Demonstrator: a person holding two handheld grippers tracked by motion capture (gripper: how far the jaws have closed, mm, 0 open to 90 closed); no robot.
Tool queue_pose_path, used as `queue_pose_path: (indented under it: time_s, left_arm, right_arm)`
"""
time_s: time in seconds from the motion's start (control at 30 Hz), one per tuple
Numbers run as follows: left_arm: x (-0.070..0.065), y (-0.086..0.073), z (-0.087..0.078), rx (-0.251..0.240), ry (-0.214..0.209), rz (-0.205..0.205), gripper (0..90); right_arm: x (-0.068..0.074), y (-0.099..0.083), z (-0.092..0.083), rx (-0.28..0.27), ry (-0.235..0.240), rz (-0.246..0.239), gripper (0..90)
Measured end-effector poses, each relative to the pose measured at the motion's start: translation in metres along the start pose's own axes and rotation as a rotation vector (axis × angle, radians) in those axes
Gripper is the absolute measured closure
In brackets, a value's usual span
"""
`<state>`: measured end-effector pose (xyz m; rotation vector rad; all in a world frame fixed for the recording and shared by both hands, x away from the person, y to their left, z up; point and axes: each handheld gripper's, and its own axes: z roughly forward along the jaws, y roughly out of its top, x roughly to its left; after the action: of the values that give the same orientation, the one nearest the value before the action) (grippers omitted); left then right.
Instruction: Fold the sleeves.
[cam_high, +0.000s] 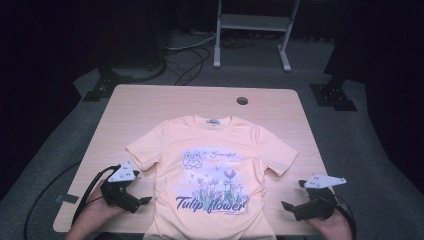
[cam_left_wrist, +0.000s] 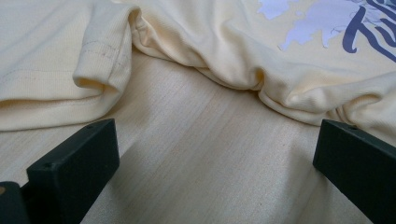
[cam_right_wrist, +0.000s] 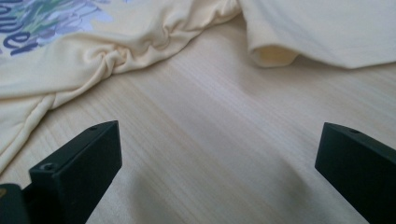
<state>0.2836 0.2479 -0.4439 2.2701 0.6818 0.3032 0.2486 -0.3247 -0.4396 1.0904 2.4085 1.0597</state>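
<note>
Two hand-held black two-jaw grippers flank one pale peach short-sleeved cotton T-shirt (cam_high: 215, 170) printed with a frog, tulips and the words "Tulip flower". The shirt lies face up and spread flat at the centre of the light wood-grain desk (cam_high: 150, 100), collar toward 12 o'clock, hem hanging just over the desk's near edge at 6 o'clock.

Left gripper (cam_high: 142, 201) sits at about 8 o'clock from the shirt's centre, just beside the side seam and below the left sleeve (cam_left_wrist: 100, 60). Jaws stand fully apart, nothing between them but bare desk; the bunched side seam (cam_left_wrist: 261, 91) lies just ahead of them.

Right gripper (cam_high: 286, 205) sits at about 4 o'clock, near the other side seam. Jaws equally wide, holding nothing; the gathered fabric (cam_right_wrist: 140, 51) and the sleeve cuff (cam_right_wrist: 273, 53) lie ahead, apart from the jaws.

Judgement: work looks like the start of a fold, with both side edges yet to be gripped.

Risks from here:
- Jaws closing on the top layer alone, because the seam is wrinkled; the layers would separate on lifting.
- Uneven pull between the two hands, skewing the shirt.
- Overhanging hem dragging the garment off the near edge once its side is lifted.
</note>
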Motion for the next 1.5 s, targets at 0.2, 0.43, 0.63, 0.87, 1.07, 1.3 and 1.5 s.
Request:
queue_pose_path:
  time_s: [0.2,0.43,0.63,0.87,1.07,1.3,1.5]
  left_arm:
    - [-0.001,0.0,0.0,-0.002,0.002,-0.002,0.0]
    - [-0.001,0.0,0.0,-0.002,0.004,-0.005,0.0]
    - [-0.001,-0.001,0.0,-0.001,0.007,-0.007,0.0]
    - [-0.002,-0.001,-0.001,0.0,0.009,-0.01,0.0]
    - [-0.002,-0.001,-0.001,0.0,0.009,-0.01,0.0]
    - [-0.002,-0.001,-0.001,0.0,0.008,-0.009,0.0]
    - [-0.002,-0.001,-0.001,0.0,0.007,-0.009,0.0]
  right_arm:
    - [-0.003,0.009,-0.005,-0.04,-0.008,0.015,0.8]
    - [-0.005,0.017,-0.003,-0.047,-0.023,0.011,0.8]
    - [-0.006,0.026,-0.003,-0.061,-0.035,0.003,0.8]
    - [-0.009,0.033,-0.001,-0.067,-0.042,-0.004,0.8]
    - [-0.011,0.037,-0.001,-0.076,-0.045,-0.009,0.8]
    - [-0.017,0.047,0.003,-0.081,-0.052,-0.008,0.8]
    - [-0.021,0.057,0.006,-0.085,-0.058,-0.006,0.8]
